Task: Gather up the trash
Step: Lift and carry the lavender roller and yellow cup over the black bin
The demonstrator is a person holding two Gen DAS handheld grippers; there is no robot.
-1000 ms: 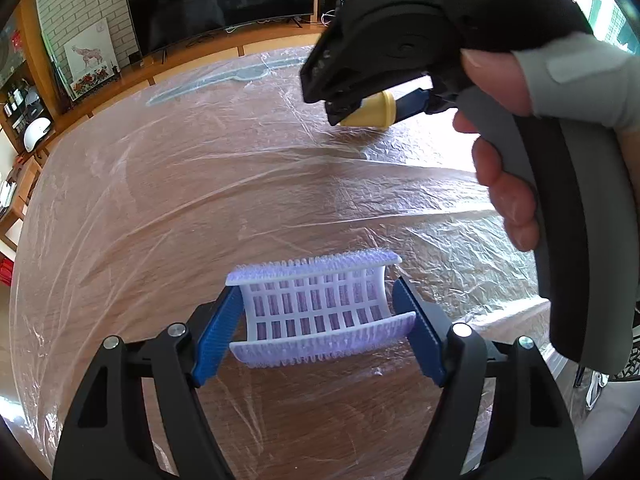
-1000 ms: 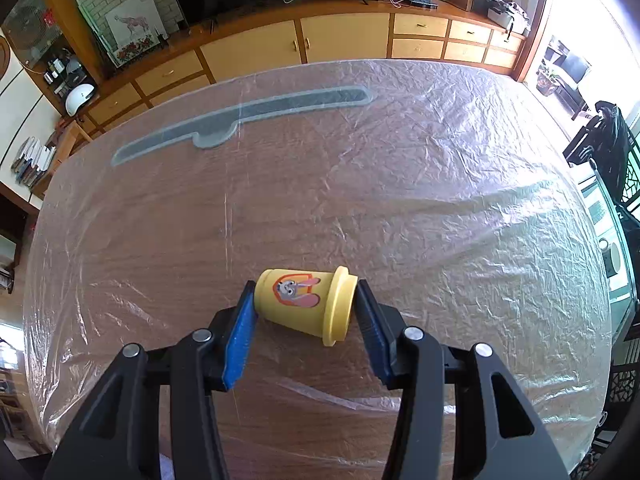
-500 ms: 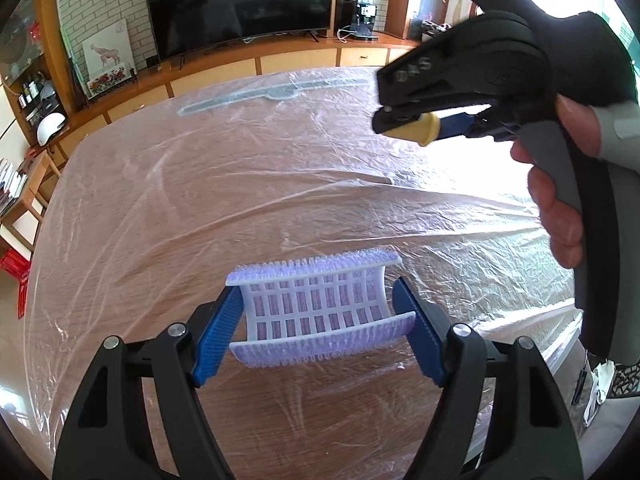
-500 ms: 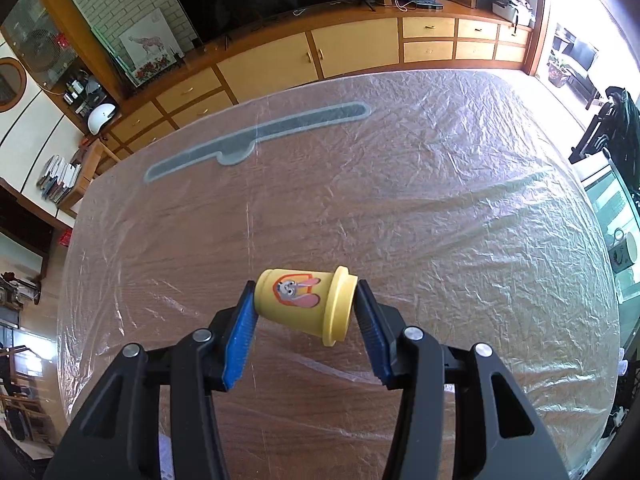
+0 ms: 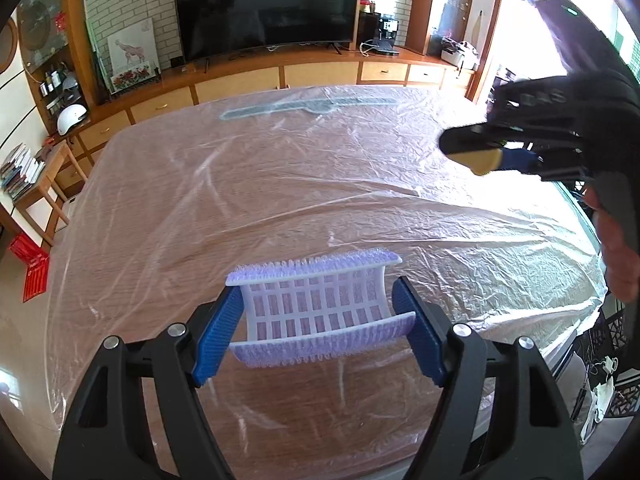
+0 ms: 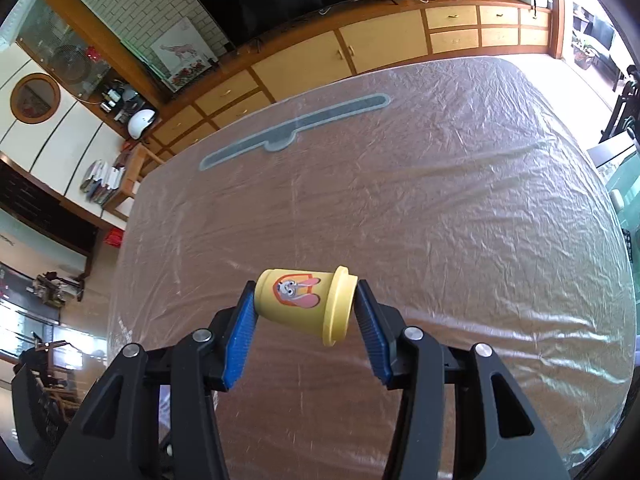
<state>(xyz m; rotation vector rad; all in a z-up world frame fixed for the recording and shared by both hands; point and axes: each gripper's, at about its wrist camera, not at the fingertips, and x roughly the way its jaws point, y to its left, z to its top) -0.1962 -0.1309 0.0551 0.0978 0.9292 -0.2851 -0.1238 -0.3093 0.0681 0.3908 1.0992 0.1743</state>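
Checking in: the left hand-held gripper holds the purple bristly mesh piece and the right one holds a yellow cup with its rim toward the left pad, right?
Almost. The left hand-held gripper does hold the purple mesh piece, but in the right wrist view the yellow cup lies sideways with its rim toward the right pad of the right hand-held gripper.

You have two grippers in play: the left gripper (image 5: 320,328) carries one lilac mesh brush piece (image 5: 318,306), and the right gripper (image 6: 304,318) carries one yellow cup (image 6: 306,304). Below them lies one table (image 6: 460,208) under one plastic sheet, with one grey strip (image 6: 296,128) at its far side. Far off you can count one television (image 5: 266,4) and one white helmet (image 5: 71,118).
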